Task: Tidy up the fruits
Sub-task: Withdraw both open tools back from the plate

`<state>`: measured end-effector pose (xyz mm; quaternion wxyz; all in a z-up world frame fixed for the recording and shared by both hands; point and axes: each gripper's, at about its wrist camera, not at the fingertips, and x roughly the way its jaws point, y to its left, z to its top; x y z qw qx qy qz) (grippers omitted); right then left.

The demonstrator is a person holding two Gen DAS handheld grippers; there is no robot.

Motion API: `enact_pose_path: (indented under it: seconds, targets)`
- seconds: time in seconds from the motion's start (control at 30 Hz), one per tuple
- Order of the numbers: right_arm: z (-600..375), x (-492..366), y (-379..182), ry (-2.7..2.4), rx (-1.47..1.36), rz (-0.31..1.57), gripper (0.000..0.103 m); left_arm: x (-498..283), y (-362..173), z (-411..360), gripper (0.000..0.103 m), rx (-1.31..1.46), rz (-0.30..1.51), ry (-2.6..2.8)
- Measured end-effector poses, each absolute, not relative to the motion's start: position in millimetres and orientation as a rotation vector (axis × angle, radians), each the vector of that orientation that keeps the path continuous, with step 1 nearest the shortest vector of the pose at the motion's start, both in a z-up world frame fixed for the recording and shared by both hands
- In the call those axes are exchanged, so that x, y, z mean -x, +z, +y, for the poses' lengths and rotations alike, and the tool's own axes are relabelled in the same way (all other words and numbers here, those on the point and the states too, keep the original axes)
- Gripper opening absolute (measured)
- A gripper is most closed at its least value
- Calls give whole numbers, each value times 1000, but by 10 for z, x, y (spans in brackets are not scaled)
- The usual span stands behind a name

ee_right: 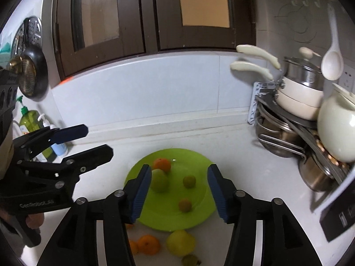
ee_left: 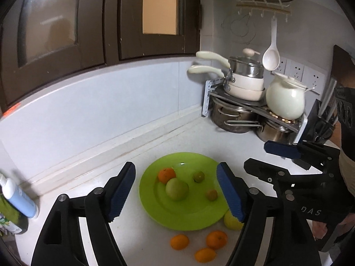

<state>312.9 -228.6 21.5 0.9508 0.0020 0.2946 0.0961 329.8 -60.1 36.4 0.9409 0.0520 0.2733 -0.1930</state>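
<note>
A green plate [ee_left: 177,217] is observed on the white counter [ee_left: 137,159], toward its front edge. Four fruits are carried on the plate: an orange [ee_left: 166,174] toward the back rim, a large green apple [ee_left: 176,188] touching it in front, a small green fruit [ee_left: 198,176] to the right, and a small brownish fruit [ee_left: 212,194] nearer the right rim.

Off the plate, along the front edge of the counter, three oranges [ee_left: 216,239] are noted in a loose cluster, and a yellow-green fruit [ee_right: 180,242] is seen just beside the plate's front rim. A further small greenish fruit [ee_right: 190,260] is recorded at the very front, partly cut off in the right wrist view.

The left gripper [ee_left: 177,190] is held above the plate's left portion, jaws spread wide, nothing between them. The right gripper [ee_right: 177,194] is likewise held wide and empty above the plate; the apple appears just behind its left finger.

At the back right corner of the counter, a pot rack [ee_left: 255,106] is stacked with pans and a white ceramic pot [ee_left: 285,99]. Bottles [ee_right: 31,124] are stationed at the left edge.
</note>
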Motion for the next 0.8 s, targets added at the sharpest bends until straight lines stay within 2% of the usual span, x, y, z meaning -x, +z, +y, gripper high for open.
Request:
enact_pose_path:
  seconds: [0.33, 0.8]
  targets:
    - [-2196, -2549, 288, 116, -11, 531, 71, -2721, 411, -437, 91, -132, 486, -353]
    - [-1973, -2010, 215, 48, 34, 520, 71, -2300, 219, -233, 94, -169, 494, -415]
